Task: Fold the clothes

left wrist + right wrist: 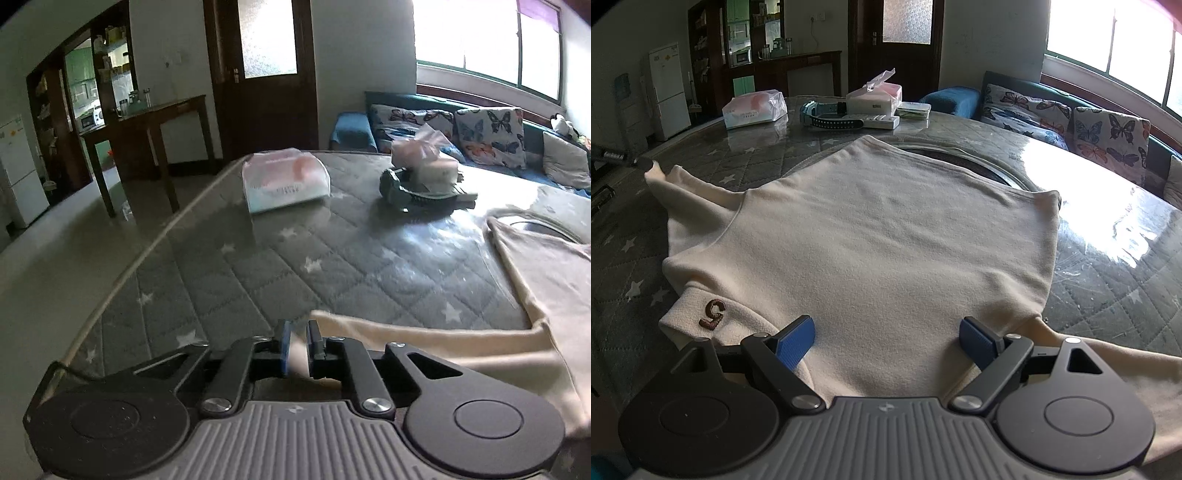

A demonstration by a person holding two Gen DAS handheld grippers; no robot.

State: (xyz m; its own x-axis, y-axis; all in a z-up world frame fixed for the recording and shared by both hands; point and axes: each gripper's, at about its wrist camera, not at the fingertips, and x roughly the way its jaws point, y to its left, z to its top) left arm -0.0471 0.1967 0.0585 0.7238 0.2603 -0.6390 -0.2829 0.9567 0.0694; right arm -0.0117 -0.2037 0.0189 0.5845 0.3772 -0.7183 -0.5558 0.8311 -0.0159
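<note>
The cream sweater (879, 236) lies flat on the table (1108, 280), its hem far and its neck near. One sleeve (424, 338) stretches out left (long and straight). The left hand-held gripper (298, 345) pinches that sleeve's end. The right hand-held gripper (886, 341) tilts down over the sweater, jaws wide, holding nothing.

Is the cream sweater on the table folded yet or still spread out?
Mostly spread. The sweater lies flat with its body open on the table; only one sleeve lies folded in, and the left gripper has the other sleeve's end between its pads.
</note>
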